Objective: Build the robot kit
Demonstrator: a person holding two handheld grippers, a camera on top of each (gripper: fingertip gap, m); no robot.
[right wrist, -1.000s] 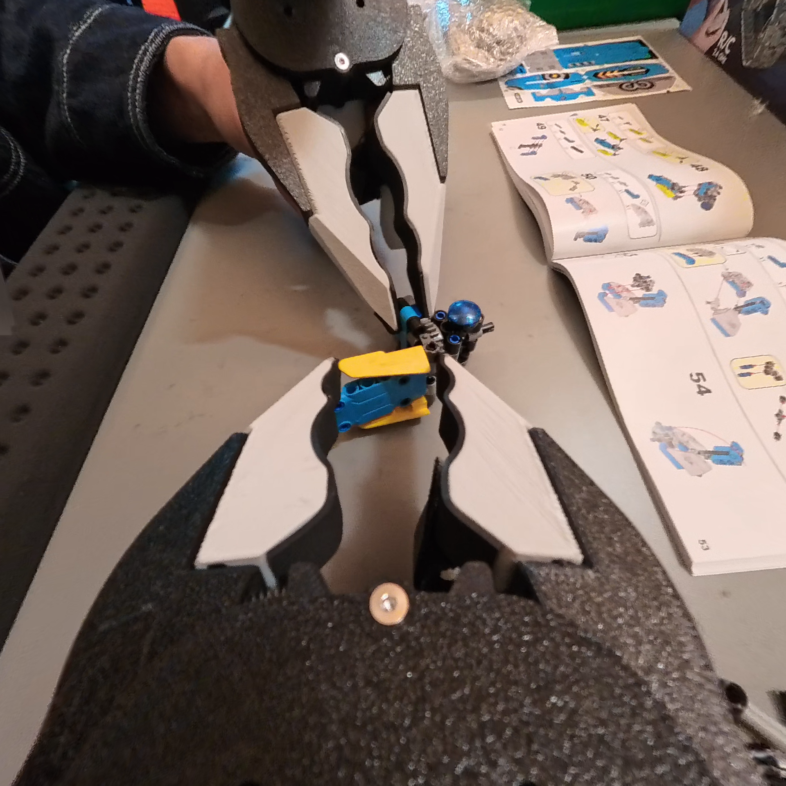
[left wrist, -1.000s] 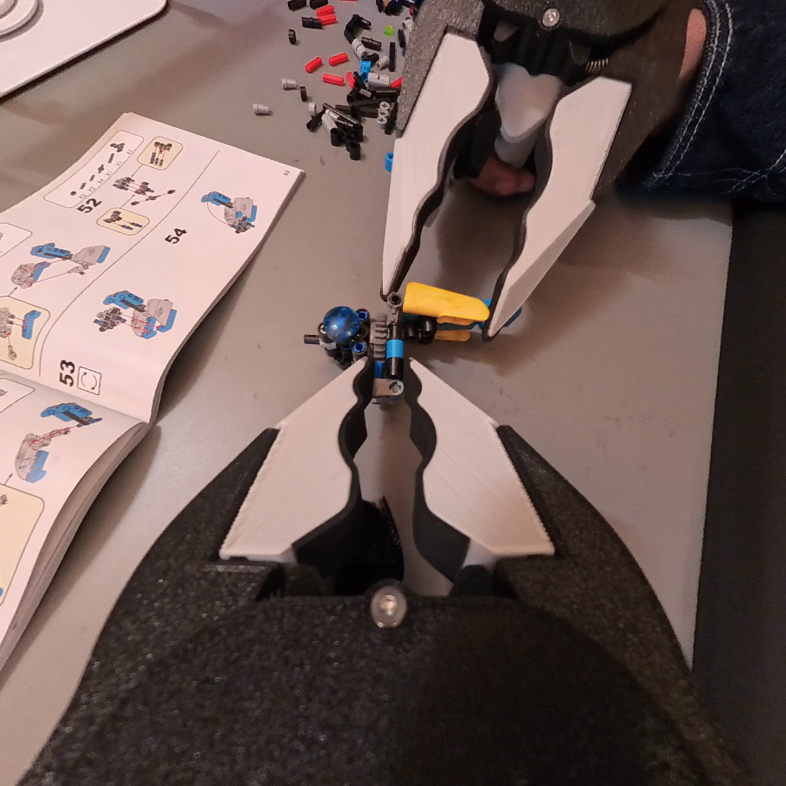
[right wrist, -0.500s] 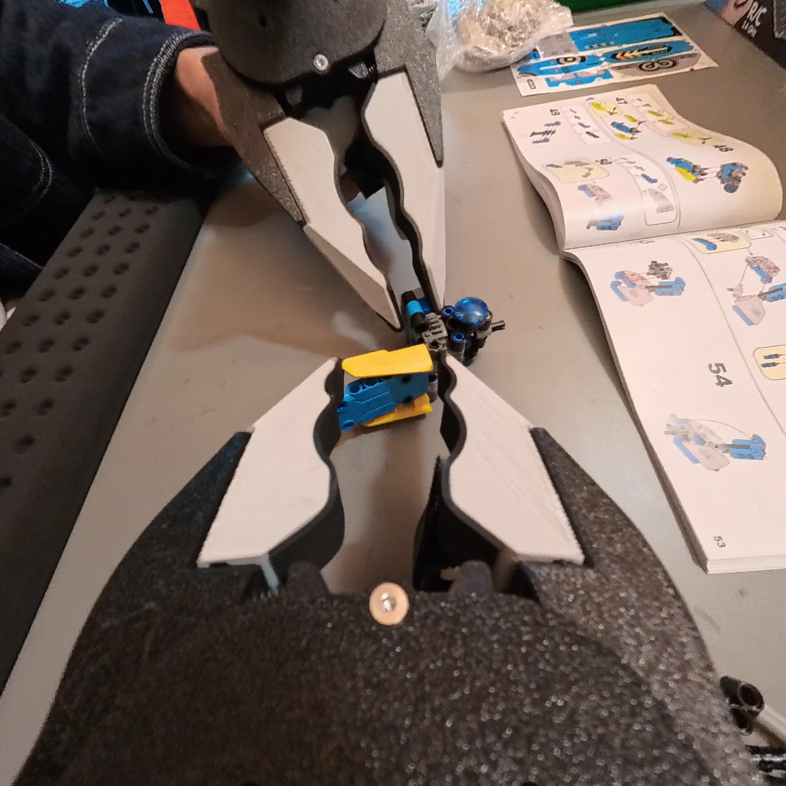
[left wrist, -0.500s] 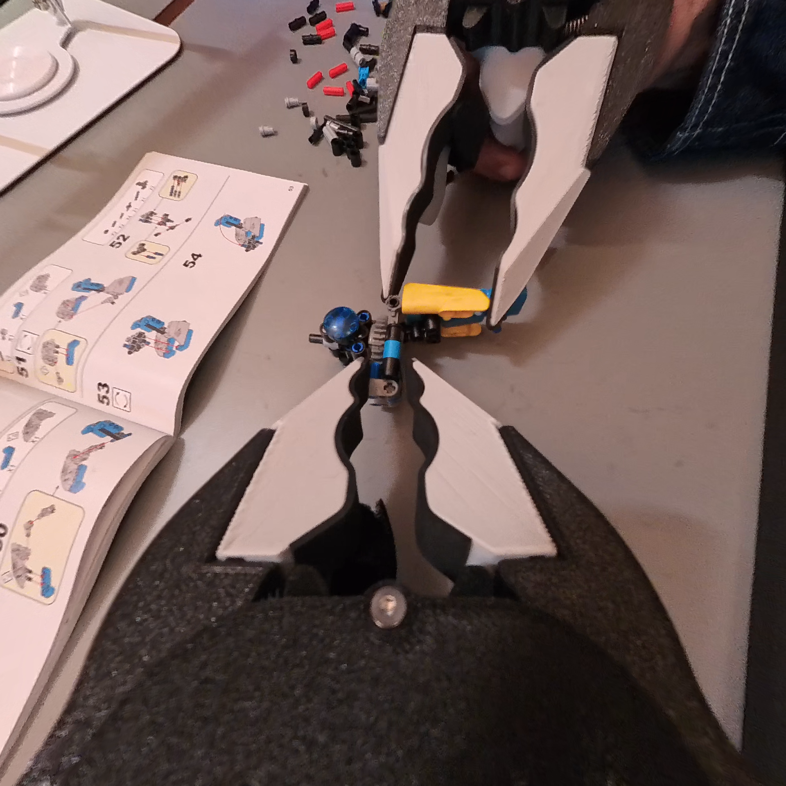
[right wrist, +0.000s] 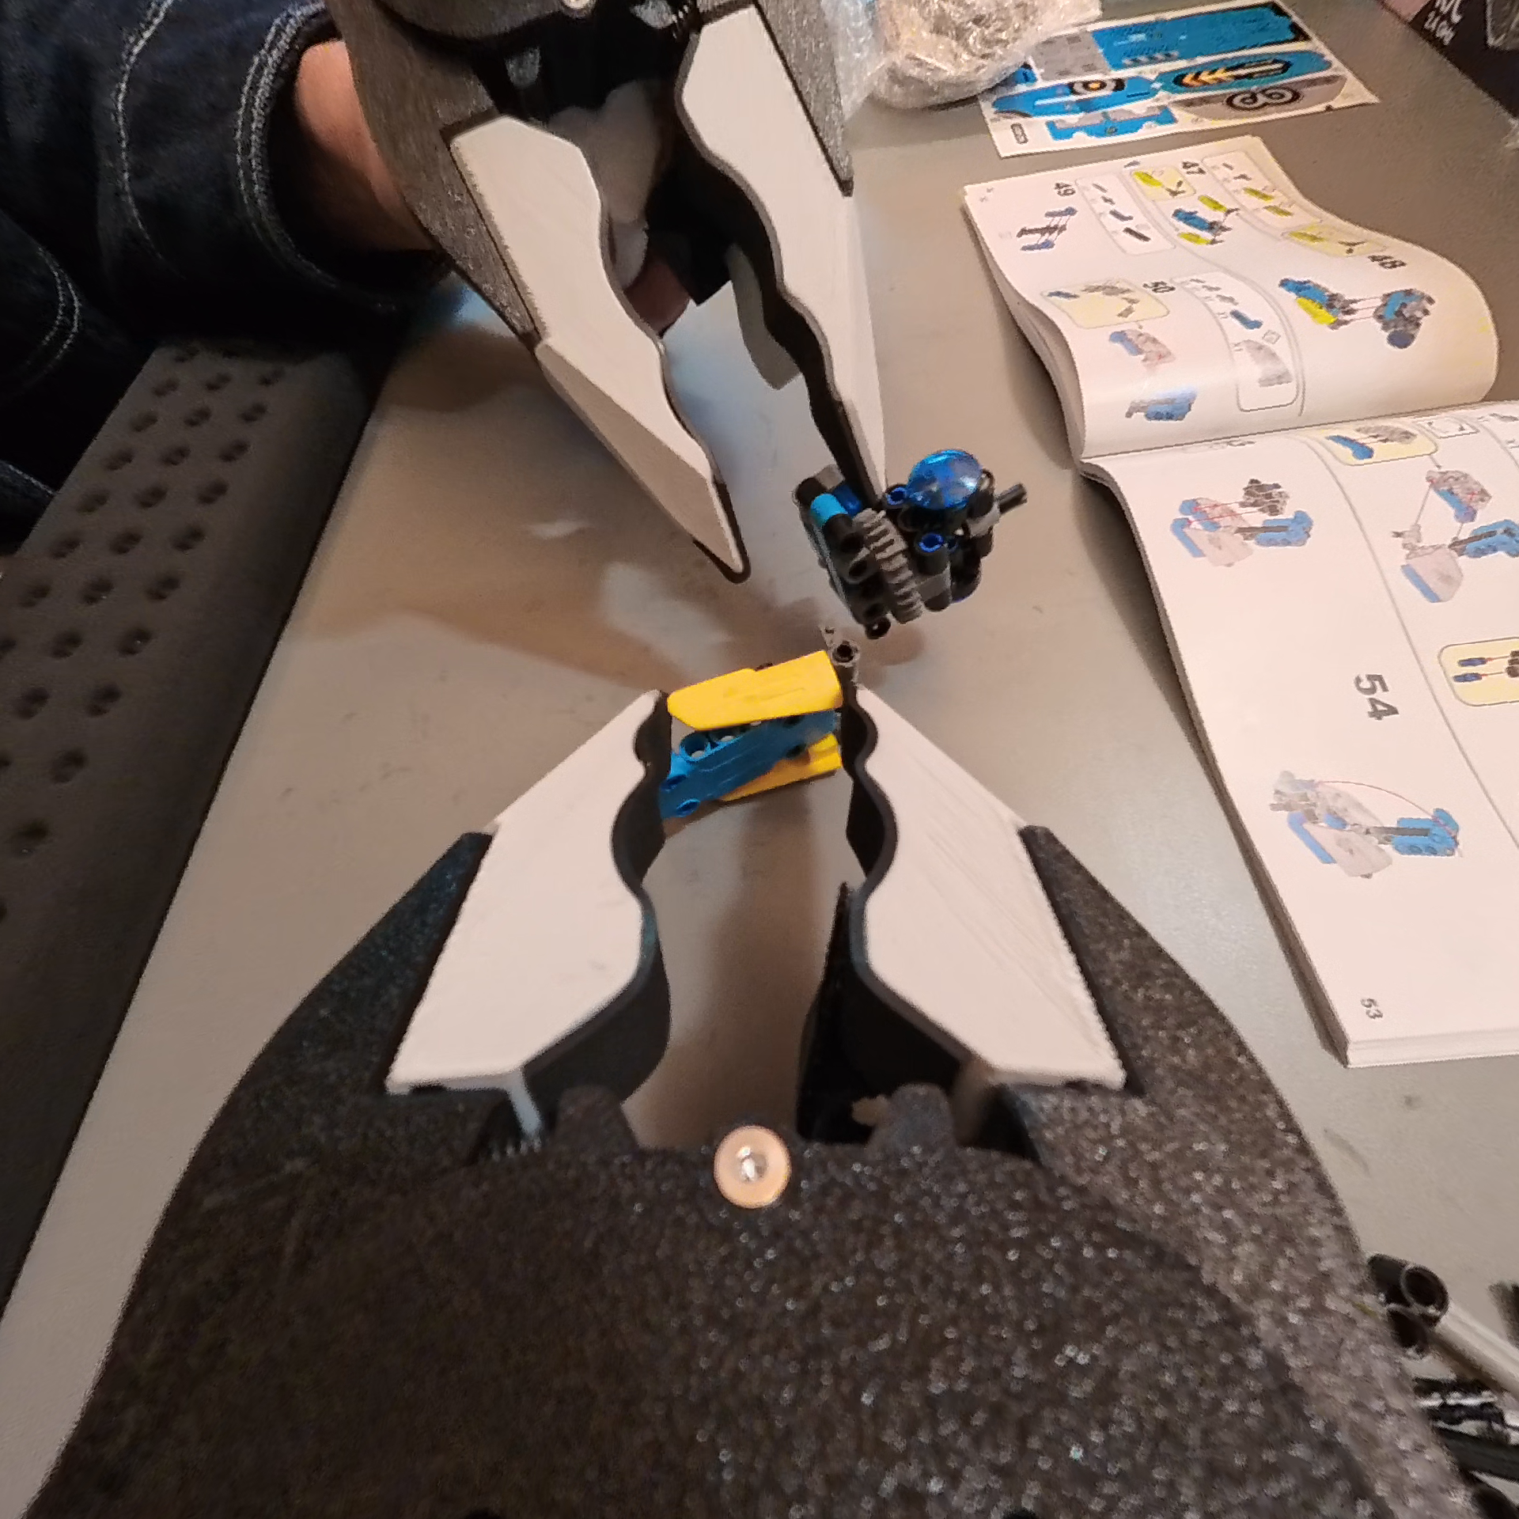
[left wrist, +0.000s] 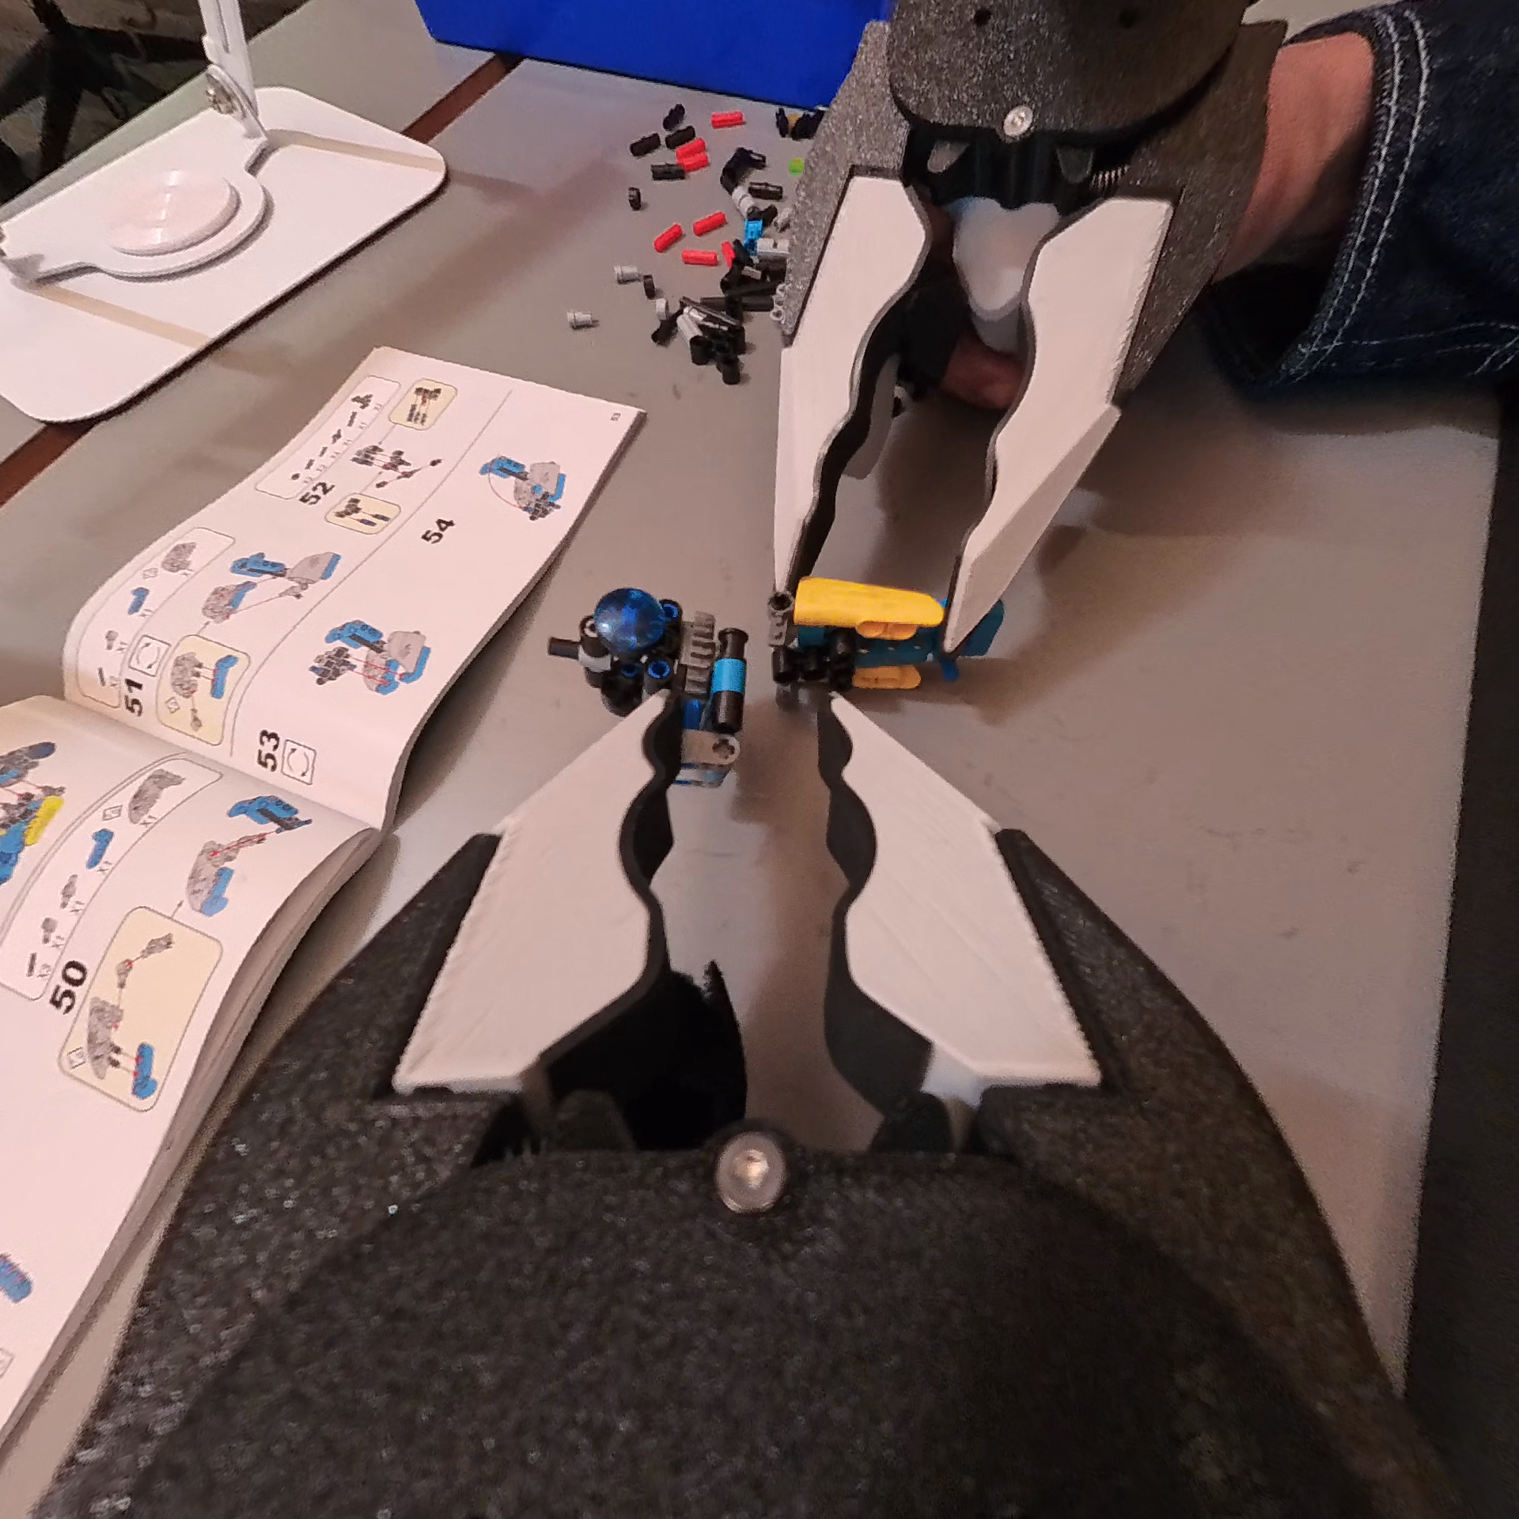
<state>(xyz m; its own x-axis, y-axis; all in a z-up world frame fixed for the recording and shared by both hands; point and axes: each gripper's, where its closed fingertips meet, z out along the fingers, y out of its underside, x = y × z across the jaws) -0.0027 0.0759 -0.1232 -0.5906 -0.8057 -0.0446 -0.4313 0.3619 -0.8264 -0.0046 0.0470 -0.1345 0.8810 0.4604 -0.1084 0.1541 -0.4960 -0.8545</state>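
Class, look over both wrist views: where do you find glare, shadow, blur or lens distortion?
Left wrist view: soft shadows under the right gripper; the table edge bows from the wide-angle lens; the booklet is sharp. Right wrist view: a pale glare patch on the table near the left gripper; the foreground foam body is blurred.

We note an open instruction booklet (left wrist: 271,657) lying flat on the grey table (left wrist: 1192,822). Beyond it, small red, black and grey loose pieces (left wrist: 707,255) are scattered. A white stand base (left wrist: 173,238) sits at the far left. We record a sticker sheet (right wrist: 1167,74) beside a clear plastic bag (right wrist: 962,41).
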